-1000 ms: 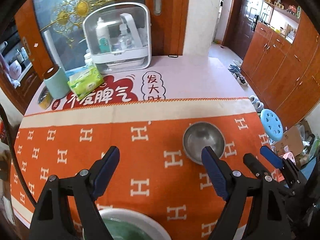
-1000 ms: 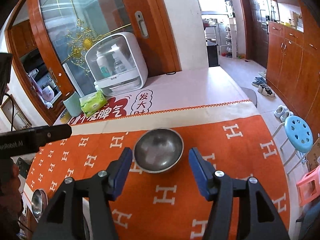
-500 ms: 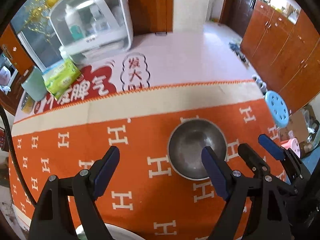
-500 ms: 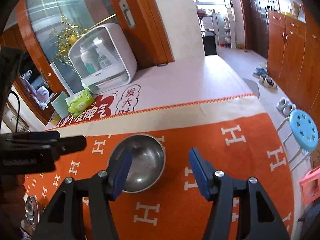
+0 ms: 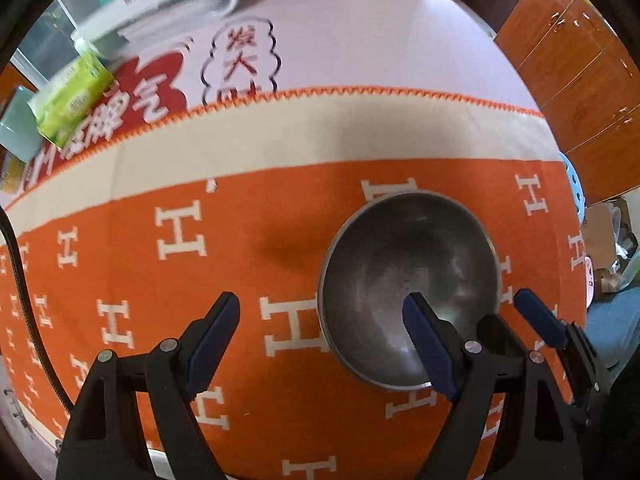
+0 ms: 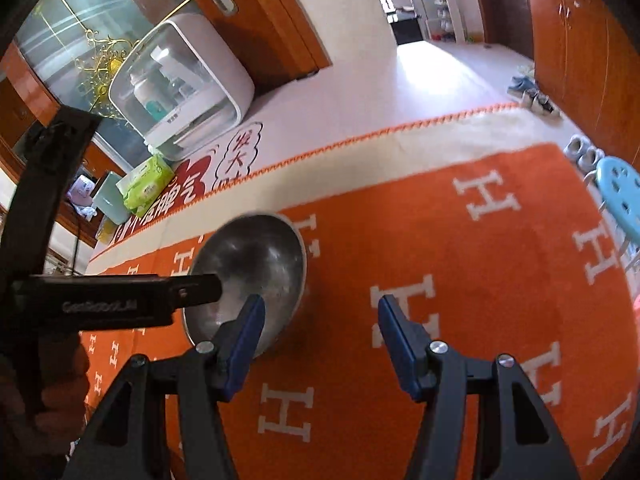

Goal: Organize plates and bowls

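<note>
Both tools gape — left tool (image 5: 320, 320) and right tool (image 6: 320, 324) crowd the steel bowl (image 5: 408, 280).

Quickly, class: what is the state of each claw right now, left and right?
Left claw: open, holding nothing; its right finger is over the steel bowl.
Right claw: open, holding nothing.

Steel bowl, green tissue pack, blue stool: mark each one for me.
steel bowl (image 5: 404, 276), left wrist view, inner bottom.
green tissue pack (image 6: 146, 188), right wrist view, top face.
blue stool (image 6: 622, 192), right wrist view, seat top.
</note>
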{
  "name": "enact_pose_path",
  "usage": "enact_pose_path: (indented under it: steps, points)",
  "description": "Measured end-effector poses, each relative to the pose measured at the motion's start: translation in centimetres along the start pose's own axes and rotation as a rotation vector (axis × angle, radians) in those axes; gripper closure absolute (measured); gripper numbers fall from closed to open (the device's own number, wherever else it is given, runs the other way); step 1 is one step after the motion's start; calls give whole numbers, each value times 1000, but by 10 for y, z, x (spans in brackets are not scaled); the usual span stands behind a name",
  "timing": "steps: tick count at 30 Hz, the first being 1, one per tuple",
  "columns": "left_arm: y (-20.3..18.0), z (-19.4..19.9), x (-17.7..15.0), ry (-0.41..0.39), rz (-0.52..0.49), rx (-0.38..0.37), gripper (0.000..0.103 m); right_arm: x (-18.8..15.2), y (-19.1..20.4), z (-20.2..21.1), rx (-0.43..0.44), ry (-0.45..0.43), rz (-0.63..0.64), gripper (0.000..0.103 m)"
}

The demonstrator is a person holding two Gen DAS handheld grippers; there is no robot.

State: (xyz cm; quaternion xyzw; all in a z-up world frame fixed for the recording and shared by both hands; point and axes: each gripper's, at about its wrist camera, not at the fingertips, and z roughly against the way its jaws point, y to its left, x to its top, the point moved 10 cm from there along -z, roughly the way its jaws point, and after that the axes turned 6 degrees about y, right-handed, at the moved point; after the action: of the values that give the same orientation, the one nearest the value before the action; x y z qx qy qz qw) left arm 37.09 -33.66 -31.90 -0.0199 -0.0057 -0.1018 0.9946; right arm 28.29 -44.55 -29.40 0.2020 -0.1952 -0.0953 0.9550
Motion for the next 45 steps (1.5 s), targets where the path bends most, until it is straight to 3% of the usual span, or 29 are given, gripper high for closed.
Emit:
enact_pose_path:
  steps: [6,10,13,19,23,28,45]
  points:
    - [-4,-16,-2,39,6,-43,34,-1,0,-8,51,12,-8,53]
    - [-7,-25,-5,63,11,-75,55,-2,1,-8,69,14,-8,64]
    - [-8,-29,-8,77,37,-93,61,-4,-2,-10,64,24,-25,75]
    - [-14,-27,-12,75,58,-183,83,-9,-5,-10,67,40,-51,85]
    - [-16,-24,-14,74,56,-185,85,-13,-2,-8,62,47,-52,94]
    - [-17,-21,-26,109,81,-223,87,-21,-6,1,49,51,-73,94]
    - [-18,10,-96,122,47,-221,90,-65,13,48,2,29,-56,95]
